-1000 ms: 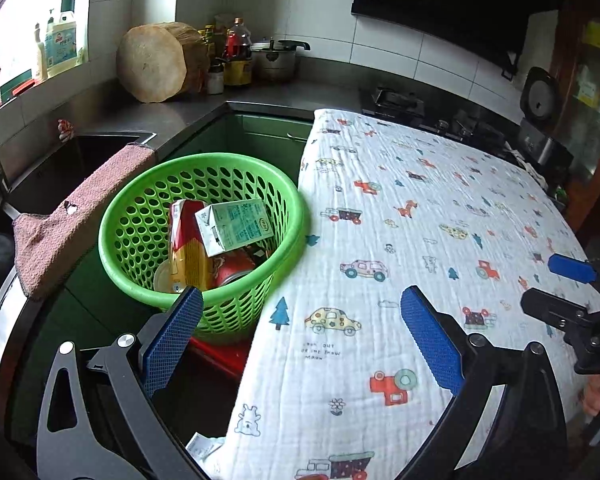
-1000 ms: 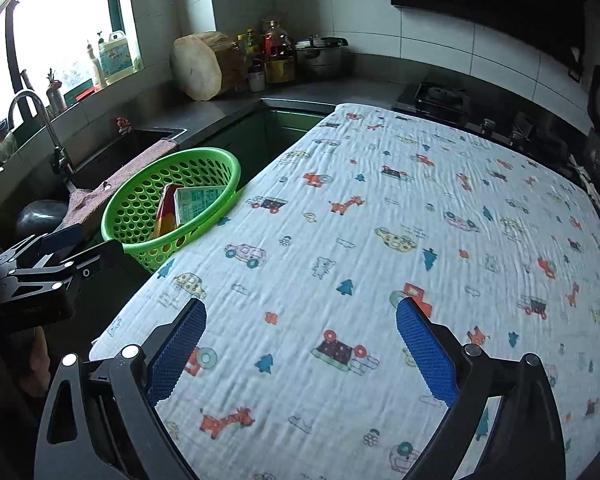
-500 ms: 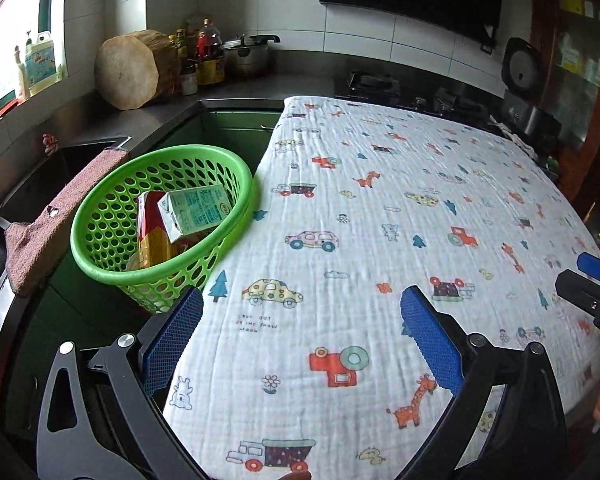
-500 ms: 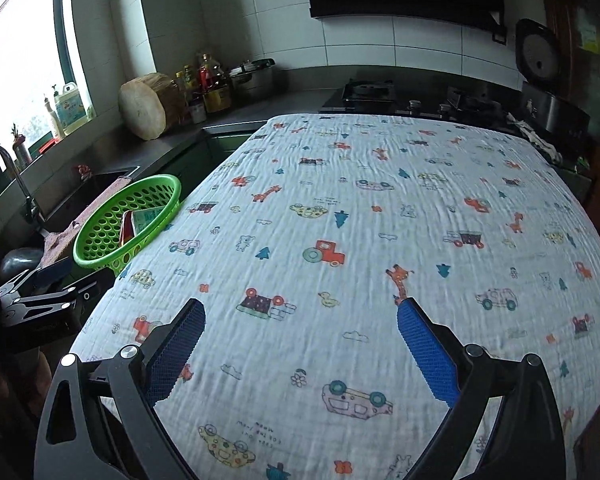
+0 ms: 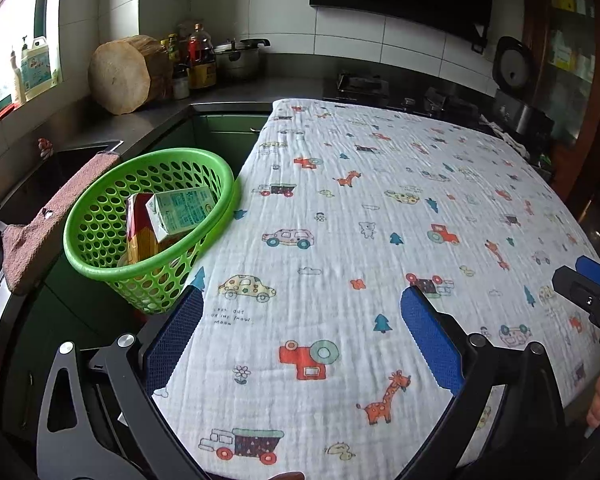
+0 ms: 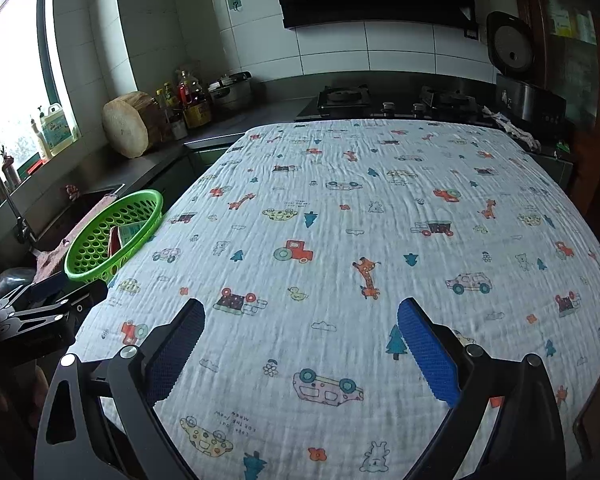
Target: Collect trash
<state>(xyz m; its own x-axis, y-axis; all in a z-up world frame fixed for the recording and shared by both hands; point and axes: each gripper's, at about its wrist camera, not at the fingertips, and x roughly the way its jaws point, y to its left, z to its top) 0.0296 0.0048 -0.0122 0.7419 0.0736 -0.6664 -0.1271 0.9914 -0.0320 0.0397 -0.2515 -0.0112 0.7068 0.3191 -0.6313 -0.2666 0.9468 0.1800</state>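
Both grippers have drawn back from the basket, which a second ago filled the left view's centre and now sits smaller at mid-left.

Nearest, at the bottom of each frame, the left gripper (image 5: 300,336) and right gripper (image 6: 300,344) hang released, jaws spread wide with nothing between them, over the cloth (image 5: 380,220) that covers the surface. No trash shows on the cloth. Further off, at mid-left, the single green basket (image 5: 100,236) stands off the cloth's left edge, holding two cartons that I can count: a pale one (image 5: 180,210) lying tilted on a red one (image 5: 138,224). Anything deeper is hidden. Beyond are the sink, a wooden block (image 5: 120,74) and bottles along the wall.

My judgement is that the collecting looks done. The main risk is a careless sweep of the left gripper knocking the basket, since its footing is not visible.
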